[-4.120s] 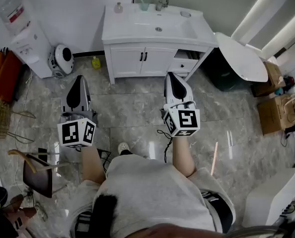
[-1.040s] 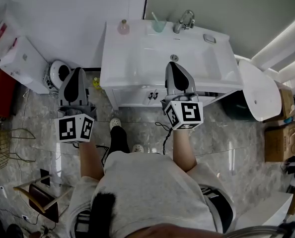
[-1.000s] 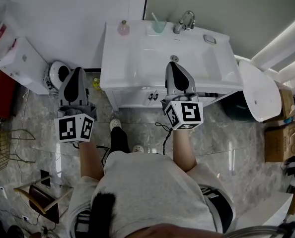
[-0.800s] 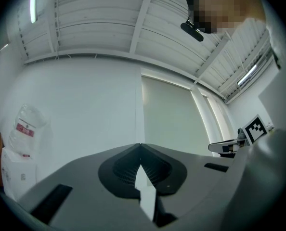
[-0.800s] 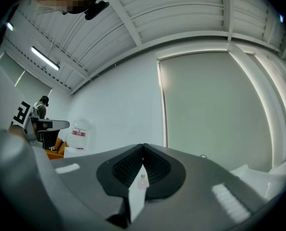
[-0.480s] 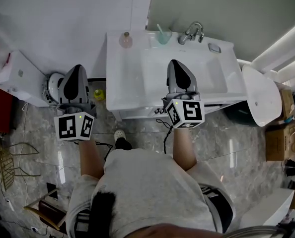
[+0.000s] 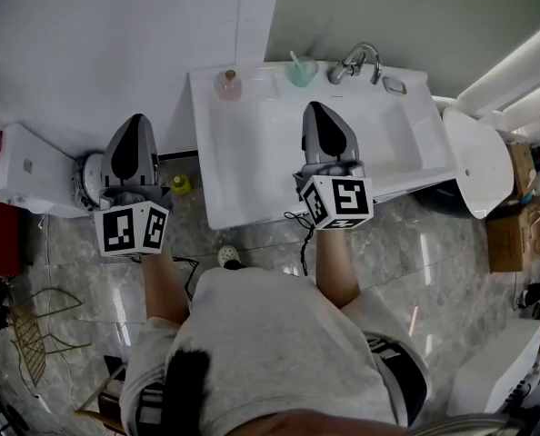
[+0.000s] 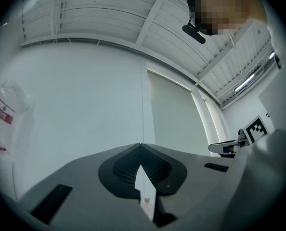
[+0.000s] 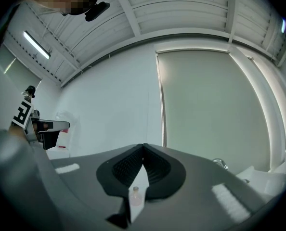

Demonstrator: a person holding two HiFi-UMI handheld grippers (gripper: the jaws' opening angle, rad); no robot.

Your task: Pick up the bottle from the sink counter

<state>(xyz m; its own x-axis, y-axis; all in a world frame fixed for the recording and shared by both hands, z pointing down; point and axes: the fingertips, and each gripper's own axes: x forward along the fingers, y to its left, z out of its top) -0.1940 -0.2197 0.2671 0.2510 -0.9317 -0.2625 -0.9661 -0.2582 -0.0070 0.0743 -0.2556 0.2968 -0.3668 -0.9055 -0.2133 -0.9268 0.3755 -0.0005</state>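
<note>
A bathroom: a white sink vanity (image 7: pixel 217 198) with a chrome faucet (image 7: pixel 354 62) stands against the wall on glossy stone-look floor tiles (image 7: pixel 434 271).

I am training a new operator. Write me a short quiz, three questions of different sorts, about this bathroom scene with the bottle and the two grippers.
1. True or false: the pink bottle stands at the far left corner of the sink counter, by the wall.
2. What stands between the bottle and the faucet?
A. a teal cup
B. a folded towel
C. a plate
3. Fill in: the jaws of the right gripper are ____ (apart / together).

Key
1. True.
2. A.
3. Together, with nothing held.
</note>
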